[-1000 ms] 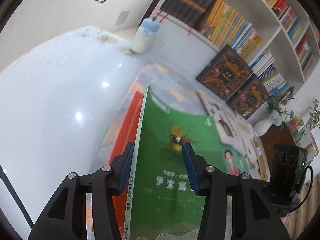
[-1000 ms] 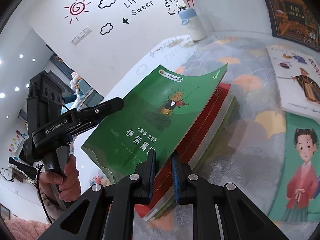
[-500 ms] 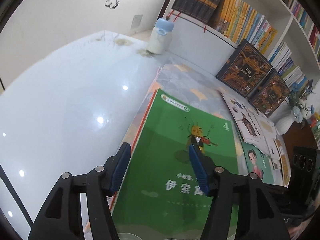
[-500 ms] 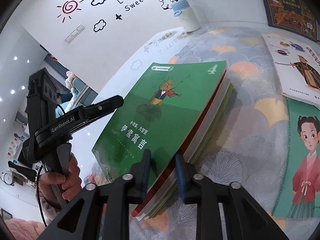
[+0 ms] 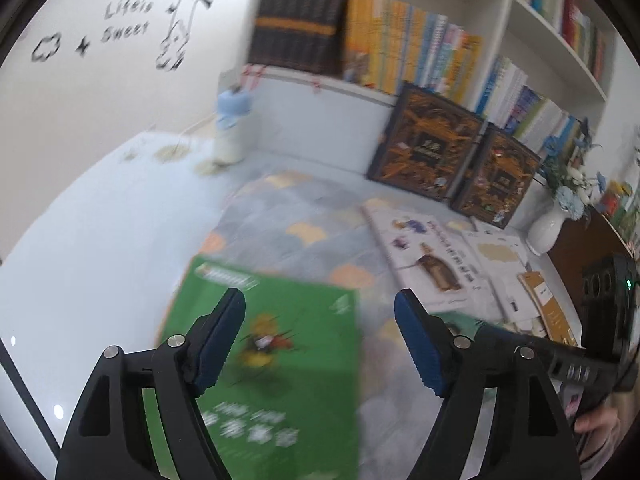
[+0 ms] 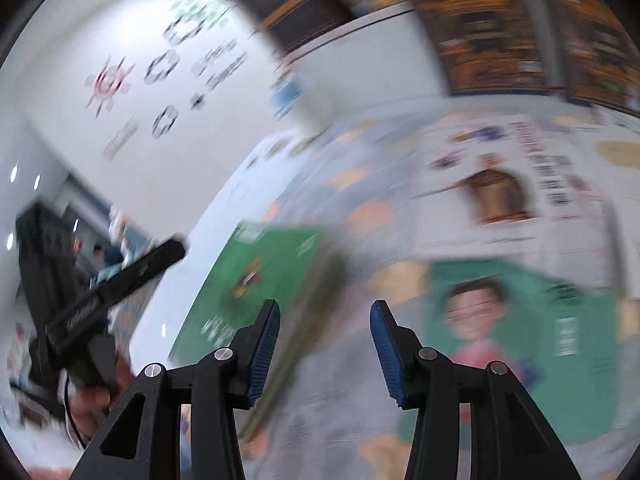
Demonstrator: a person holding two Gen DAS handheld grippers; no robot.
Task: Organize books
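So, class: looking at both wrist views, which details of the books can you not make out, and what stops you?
- Green book, left wrist view: title characters smeared by motion blur; near edge cut off by the frame.
- Teal book with a child's face, right wrist view: blurred, print unreadable.
- Shelf books, left wrist view: spine titles too small.
- Stack under the green book: hidden by it.

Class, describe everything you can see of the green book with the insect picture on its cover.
The green book lies flat, cover up, on a pile of books on the patterned rug. Its glossy cover shows a violin-playing insect, a pale top label and white lettering. Neither gripper touches it.
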